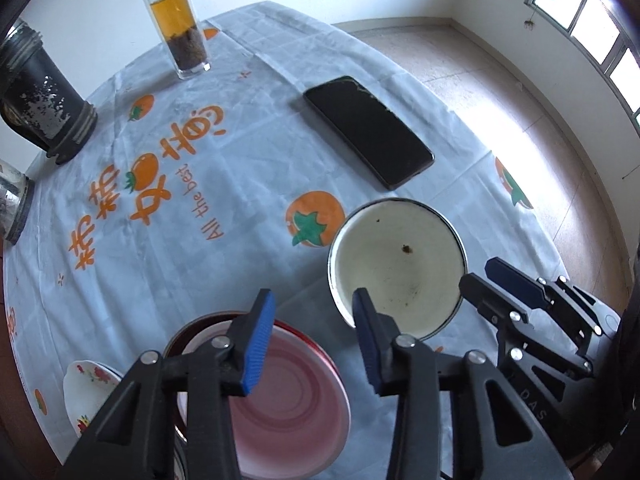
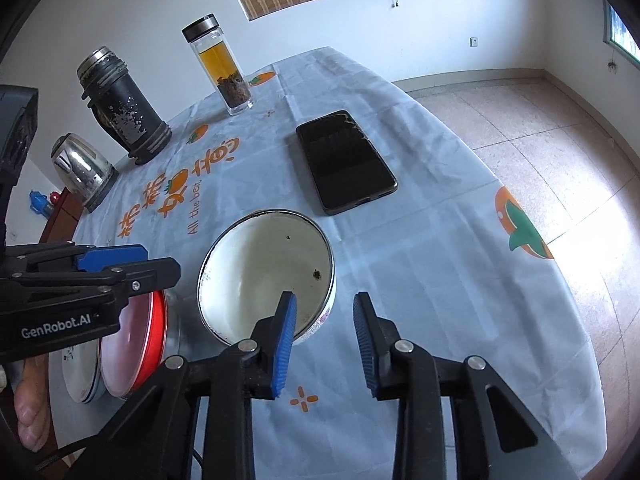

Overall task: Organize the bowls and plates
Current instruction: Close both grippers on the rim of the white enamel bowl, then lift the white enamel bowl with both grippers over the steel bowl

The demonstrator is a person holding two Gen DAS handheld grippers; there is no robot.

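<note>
the right gripper (image 2: 325, 344) hangs with its jaws spread wide and holding nothing, the left blue pad over the near rim of the white enamel bowl (image 2: 266, 276) and the right pad outside it, above the tablecloth (image 2: 440, 280) — set to pinch the wall. the left gripper (image 1: 314, 340) is likewise wide and empty, hovering between the red plate (image 1: 280, 404), which sits near the table's edge beside a small floral dish (image 1: 86, 392), and the bowl to its right. the bowl stands alone on the cloth, just beside the plate, with specks of residue inside. the risks, as i judge them: a thin enamel rim gripped at one point may tilt or slip out of the ribbed pads when lifted; the two grippers sit close and could knock together over the bowl; and the phone (image 2: 346, 162) lies just beyond the bowl, so a shove forward could push the bowl into it.
</note>
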